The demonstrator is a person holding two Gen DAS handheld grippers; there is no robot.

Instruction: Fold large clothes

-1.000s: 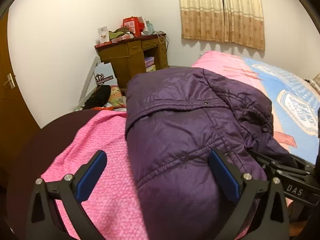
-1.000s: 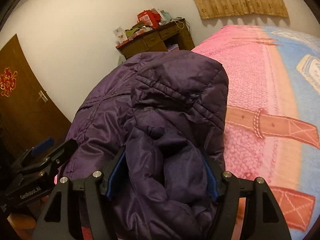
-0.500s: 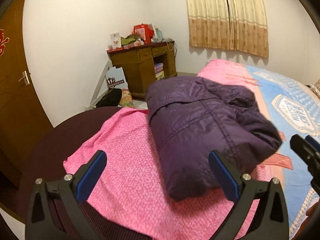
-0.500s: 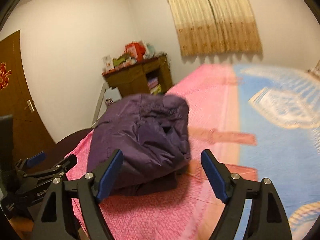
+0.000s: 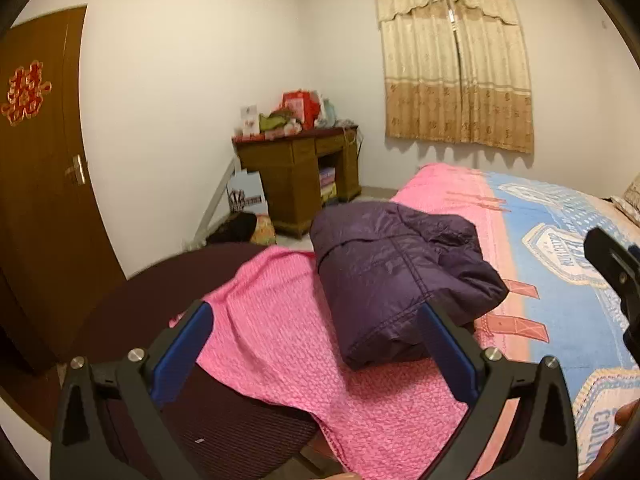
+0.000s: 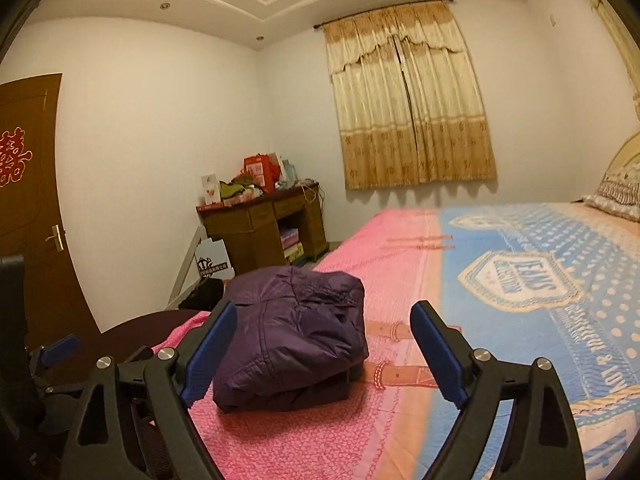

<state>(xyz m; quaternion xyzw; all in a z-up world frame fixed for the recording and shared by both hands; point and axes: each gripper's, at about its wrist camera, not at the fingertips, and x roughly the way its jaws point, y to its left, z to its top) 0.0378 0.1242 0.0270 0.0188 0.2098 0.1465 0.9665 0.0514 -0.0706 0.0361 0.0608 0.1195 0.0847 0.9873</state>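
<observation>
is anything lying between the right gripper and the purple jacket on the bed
Nothing visible. The right gripper is open and empty, and only bare pink bedspread lies between its fingers and the folded jacket. The left gripper sits off to the side, not in the path.

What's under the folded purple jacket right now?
The purple jacket lies on the pink part of the bedspread. Whatever is directly beneath the bundle is covered.
</observation>
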